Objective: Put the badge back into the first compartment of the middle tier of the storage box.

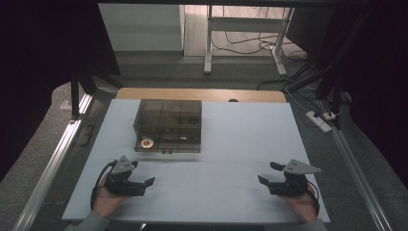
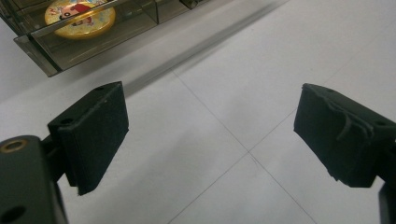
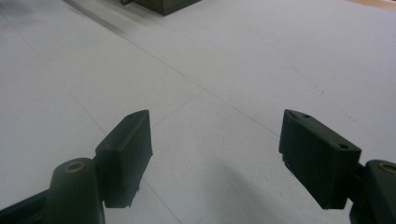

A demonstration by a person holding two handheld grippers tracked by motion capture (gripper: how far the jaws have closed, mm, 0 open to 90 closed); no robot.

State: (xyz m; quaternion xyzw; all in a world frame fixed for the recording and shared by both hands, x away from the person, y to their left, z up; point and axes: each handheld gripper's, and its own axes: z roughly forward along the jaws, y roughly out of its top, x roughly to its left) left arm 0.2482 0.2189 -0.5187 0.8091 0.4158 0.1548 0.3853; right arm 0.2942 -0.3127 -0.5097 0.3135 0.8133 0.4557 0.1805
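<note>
The left tool [image 1: 144, 185] rests low over the near left part of the white worktop [image 1: 226, 159], held in a person's left hand [image 1: 107, 202] that comes in from the bottom edge. Its two black jaws stand wide apart with nothing between them, and they point toward the middle of the worktop. In the left gripper view, the jaws frame bare white surface crossed by thin seam lines.

The right tool [image 1: 267, 174] mirrors it on the near right side, held in the right hand [image 1: 302, 206], with a grey three-cornered plate on top. Its jaws are also spread wide and hold nothing. The right gripper view shows bare white worktop between the jaws. The two tools are well apart, with open surface between them.

Farther back, left of centre, sits a smoky see-through drawer box [image 1: 168, 124]. Its lower left drawer [image 1: 149, 144] is pulled out toward the person. Inside that drawer lies a round yellow badge [image 1: 146, 142] with a red cartoon print; the left gripper view shows it close up [image 2: 80, 17] at the top left, behind the drawer's clear front wall. The box is nearer the left tool than the right one, and nothing lies between either tool and the box.

Beyond the worktop, a strip of wood edge shows, then grey floor, a white power strip [image 1: 319, 121] at the right, loose black cables and the legs of a metal frame.
</note>
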